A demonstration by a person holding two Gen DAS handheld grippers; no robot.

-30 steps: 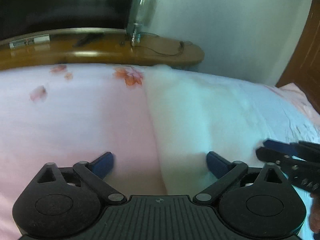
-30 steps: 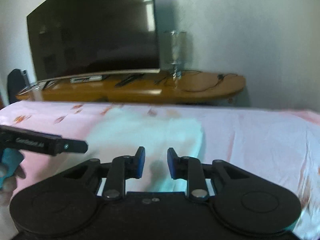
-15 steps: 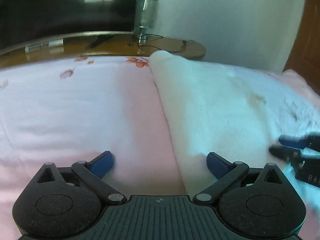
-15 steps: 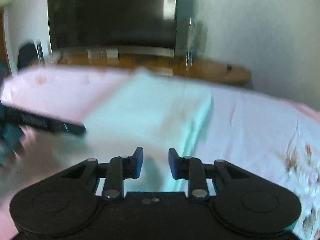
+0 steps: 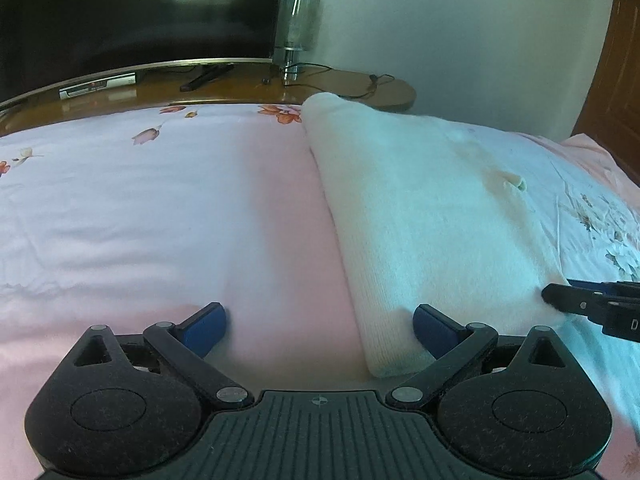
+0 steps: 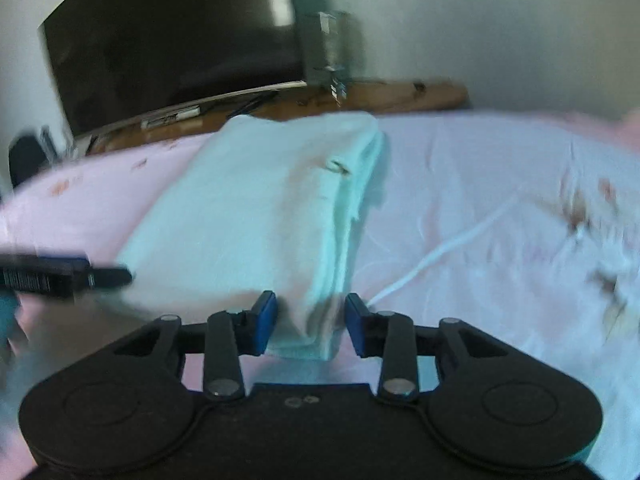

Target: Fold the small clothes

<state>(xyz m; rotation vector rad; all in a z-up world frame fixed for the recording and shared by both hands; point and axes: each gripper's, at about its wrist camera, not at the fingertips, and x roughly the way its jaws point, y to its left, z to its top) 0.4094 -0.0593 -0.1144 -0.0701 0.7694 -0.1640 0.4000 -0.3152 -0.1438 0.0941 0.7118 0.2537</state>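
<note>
The folded white garment (image 5: 432, 216) lies on the pink bed (image 5: 160, 208). The left hand-held gripper (image 5: 318, 322) is spread wide, straddling its near left corner. The right hand-held gripper (image 6: 310, 318), partly open, brackets the near right corner, gripping nothing.

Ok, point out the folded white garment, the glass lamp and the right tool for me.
folded white garment (image 5: 432, 216), left wrist view, middle of its top layer.
glass lamp (image 5: 299, 24), left wrist view, clear cylinder body.
right tool (image 6: 310, 320), right wrist view, midway between the blue fingertips.
</note>
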